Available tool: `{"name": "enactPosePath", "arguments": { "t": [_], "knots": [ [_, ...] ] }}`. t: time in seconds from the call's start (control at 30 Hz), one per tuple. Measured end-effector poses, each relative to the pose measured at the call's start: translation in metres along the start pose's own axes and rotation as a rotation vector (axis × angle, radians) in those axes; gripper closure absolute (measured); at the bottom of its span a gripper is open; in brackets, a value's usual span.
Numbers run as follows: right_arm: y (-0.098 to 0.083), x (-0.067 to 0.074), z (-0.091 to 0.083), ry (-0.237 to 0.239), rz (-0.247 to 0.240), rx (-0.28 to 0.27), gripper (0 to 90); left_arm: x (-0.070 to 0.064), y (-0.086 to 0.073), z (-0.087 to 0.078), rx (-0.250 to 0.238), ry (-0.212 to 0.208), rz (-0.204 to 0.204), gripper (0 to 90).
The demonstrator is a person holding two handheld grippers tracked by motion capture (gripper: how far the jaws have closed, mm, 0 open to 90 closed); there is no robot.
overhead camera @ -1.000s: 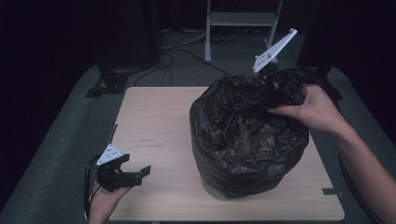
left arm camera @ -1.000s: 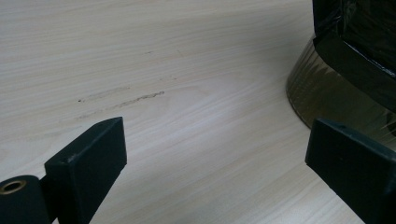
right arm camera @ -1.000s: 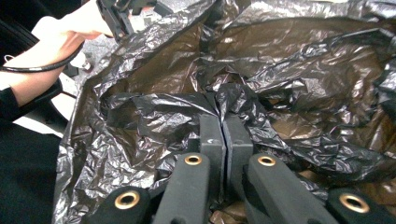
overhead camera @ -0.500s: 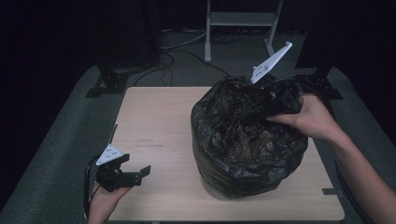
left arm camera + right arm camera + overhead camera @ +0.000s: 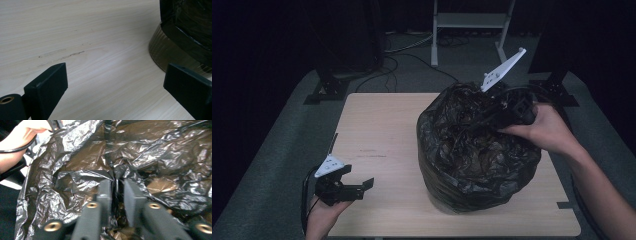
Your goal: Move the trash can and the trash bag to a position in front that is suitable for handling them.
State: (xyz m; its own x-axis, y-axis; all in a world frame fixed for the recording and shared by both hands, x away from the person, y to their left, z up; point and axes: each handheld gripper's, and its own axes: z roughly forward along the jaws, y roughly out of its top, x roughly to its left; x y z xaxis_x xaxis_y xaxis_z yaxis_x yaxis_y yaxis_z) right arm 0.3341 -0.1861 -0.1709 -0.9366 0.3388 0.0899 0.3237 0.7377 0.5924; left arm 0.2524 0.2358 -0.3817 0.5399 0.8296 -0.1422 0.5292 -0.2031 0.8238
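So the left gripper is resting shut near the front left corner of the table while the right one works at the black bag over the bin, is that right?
Not quite. The left gripper is open, not shut: the left gripper view shows its jaws spread wide over bare table. The rest holds: in the high view it sits near the front left corner while the right gripper works at the black bag.

Wooden table point(image 5: 382, 125) – grey carpet point(image 5: 277, 165), metal stand point(image 5: 469, 22) behind.

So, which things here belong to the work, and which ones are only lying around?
In the job: black bin bag; bin under it; right gripper, jaws just opening, a bag fold between them.
Lying about: left gripper, open above the table; white stand; floor cables.
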Motion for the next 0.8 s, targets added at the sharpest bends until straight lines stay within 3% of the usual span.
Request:
{"name": "enactPosePath", "arguments": {
  "t": [0.17,0.37,0.43,0.57,0.67,0.8],
  "knots": [
    [-0.001,0.005,-0.011,-0.007,0.004,-0.027,53.0,-0.004,0.006,-0.005,-0.009,-0.016,0.016,4.4],
    [0.0,0.015,-0.029,-0.067,-0.022,-0.044,49.4,-0.008,0.011,-0.009,-0.017,-0.032,0.035,4.4],
    [-0.001,0.016,-0.037,-0.103,-0.028,-0.053,52.2,-0.008,0.011,-0.009,-0.018,-0.035,0.033,4.4],
    [-0.005,0.012,-0.047,-0.129,-0.005,-0.082,60.8,-0.008,0.011,-0.008,-0.009,-0.046,0.036,4.4],
    [-0.008,0.008,-0.045,-0.135,0.003,-0.073,69.0,-0.009,0.012,-0.006,0.0,-0.059,0.039,4.4],
    [-0.012,0.002,-0.032,-0.107,-0.004,-0.043,75.9,-0.011,0.016,-0.006,0.01,-0.065,0.055,4.4]
  ]
}}
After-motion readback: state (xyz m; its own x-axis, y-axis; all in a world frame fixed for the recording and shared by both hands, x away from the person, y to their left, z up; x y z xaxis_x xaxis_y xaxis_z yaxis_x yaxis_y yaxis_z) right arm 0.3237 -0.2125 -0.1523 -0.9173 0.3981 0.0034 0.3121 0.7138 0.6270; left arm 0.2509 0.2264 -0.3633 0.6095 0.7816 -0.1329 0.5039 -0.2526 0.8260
